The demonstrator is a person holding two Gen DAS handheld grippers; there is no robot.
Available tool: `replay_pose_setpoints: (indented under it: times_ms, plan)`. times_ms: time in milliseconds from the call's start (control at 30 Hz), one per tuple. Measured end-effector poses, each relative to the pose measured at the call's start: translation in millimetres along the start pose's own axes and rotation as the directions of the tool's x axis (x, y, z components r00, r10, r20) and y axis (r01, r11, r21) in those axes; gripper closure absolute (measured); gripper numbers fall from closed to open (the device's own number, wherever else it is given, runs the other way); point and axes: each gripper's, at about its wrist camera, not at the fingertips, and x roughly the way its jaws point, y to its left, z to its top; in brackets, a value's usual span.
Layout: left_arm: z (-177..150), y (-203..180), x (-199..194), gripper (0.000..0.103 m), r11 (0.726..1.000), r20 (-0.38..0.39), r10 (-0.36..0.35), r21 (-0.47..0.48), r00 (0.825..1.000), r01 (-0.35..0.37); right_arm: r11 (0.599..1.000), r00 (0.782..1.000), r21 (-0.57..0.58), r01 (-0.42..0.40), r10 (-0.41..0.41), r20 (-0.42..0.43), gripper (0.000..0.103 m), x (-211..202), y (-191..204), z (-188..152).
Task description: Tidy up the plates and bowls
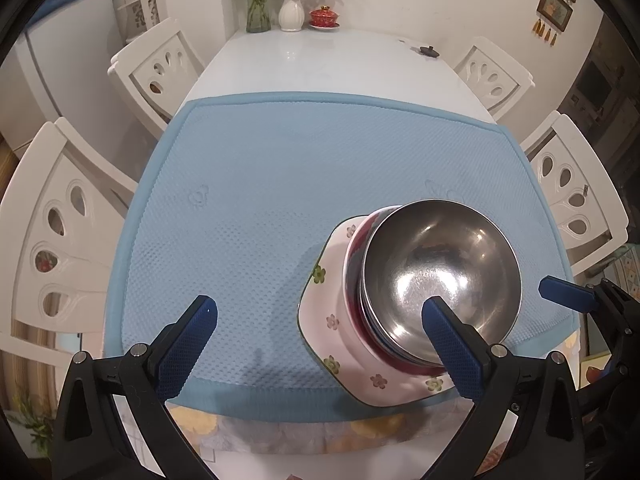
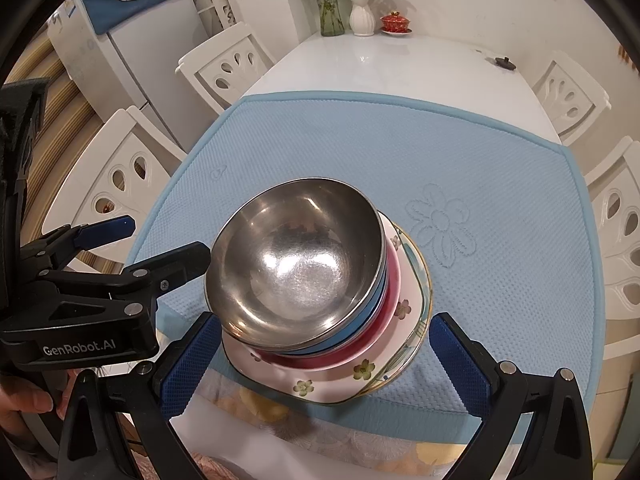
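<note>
Left gripper [image 1: 320, 312] and right gripper [image 2: 326, 328] both spread wide, clamped on nothing. Between them, near the front edge of the blue mat [image 1: 280, 168], a stack: steel bowl [image 2: 296, 260] over blue and red bowls, mostly hidden, on a floral plate [image 1: 324, 280]. Gold-rimmed plate [image 2: 426, 276] underneath, seen only from the right wrist. Beyond, white table [image 1: 320, 56], chairs, vases.

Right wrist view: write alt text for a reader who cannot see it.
A steel bowl tops a stack of blue and red bowls on flowered plates at the near edge of a blue mat. The open right gripper straddles the stack, and the left gripper, also open, sits beside the bowls.
</note>
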Motion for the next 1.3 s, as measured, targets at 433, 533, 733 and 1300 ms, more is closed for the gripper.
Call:
replay_pose_setpoints:
  times_ms: [433,533,733,1300]
  plan:
    - [0.8,-1.1,3.8,0.001,1.0,-0.011,-0.014,-0.007,1.0,0.014,1.0,1.0,-0.003,-0.005,0.005,-0.012,0.0,3.8,-1.2,1.8]
    - [0.8,-1.6,5.2,0.001,1.0,-0.015,-0.013,-0.007,1.0,0.012,1.0,1.0,-0.003,-0.007,0.007,-0.017,0.0,5.1,-1.8,1.8]
    - [1.7,-2.4,8.8,0.001,1.0,-0.025,-0.012,-0.009,1.0,0.012,1.0,1.0,0.005,-0.008,0.008,-0.027,0.0,8.5,-4.3,2.5]
    - [9.4,-2.8,17.6,0.001,1.0,-0.021,0.003,-0.004,1.0,-0.003,1.0,0.999,0.013,-0.002,0.003,-0.041,0.0,16.0,-6.4,6.2]
